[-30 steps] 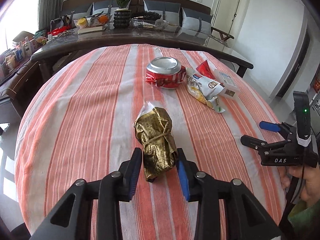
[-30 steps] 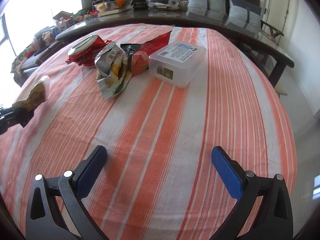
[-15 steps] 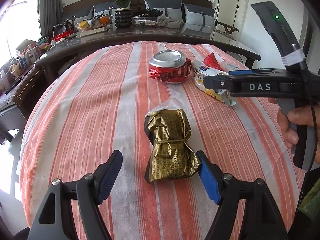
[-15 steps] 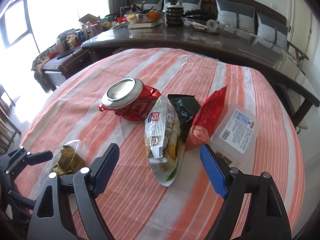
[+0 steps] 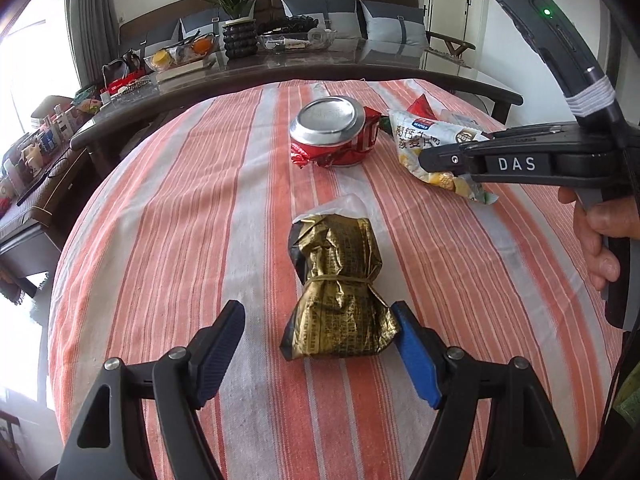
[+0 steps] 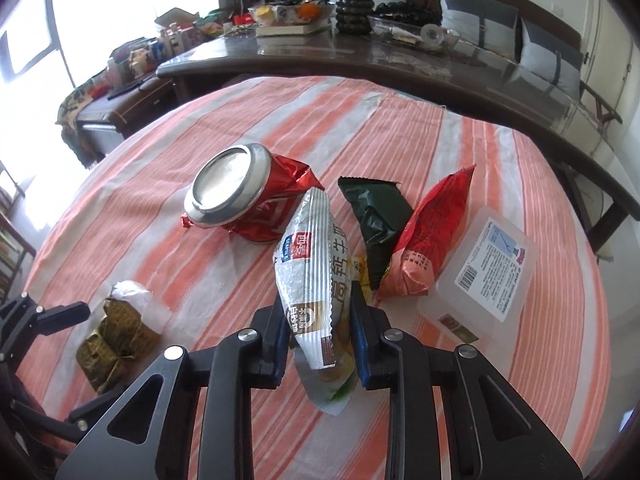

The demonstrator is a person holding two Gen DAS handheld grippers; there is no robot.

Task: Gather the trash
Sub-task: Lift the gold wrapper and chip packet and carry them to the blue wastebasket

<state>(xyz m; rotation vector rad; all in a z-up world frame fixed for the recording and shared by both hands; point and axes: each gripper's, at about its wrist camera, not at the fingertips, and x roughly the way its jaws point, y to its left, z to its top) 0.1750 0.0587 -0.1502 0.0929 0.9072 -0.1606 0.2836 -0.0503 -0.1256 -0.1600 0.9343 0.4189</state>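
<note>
Left wrist view:
Landmark: crushed red can (image 5: 332, 132), dented silver end up, on the striped tablecloth (image 5: 160, 240).
Left gripper (image 5: 320, 344): released, jaws wide; gold foil packet (image 5: 336, 288) lies loose between them, on the near side of the can, its flared end touching the blue right pad.
Packet: crinkled foil, waisted by a rubber band, clear plastic at its far end.
Risk: pads closing on the flare alone could let the slick foil squirt out.

Right wrist view:
Right gripper (image 6: 320, 340): jaws closing on the white snack bag (image 6: 308, 272), pads already against its lower part.
Bag: thin ribbed film, puffy, lying just right of the can.
Risk: a pinch on film alone may slip or tear on lifting; the bag overlaps the dark green wrapper (image 6: 376, 216) and could drag it.
Beyond: red pouch (image 6: 432, 240), then clear lidded box (image 6: 488, 264), farther right of the can.
</note>
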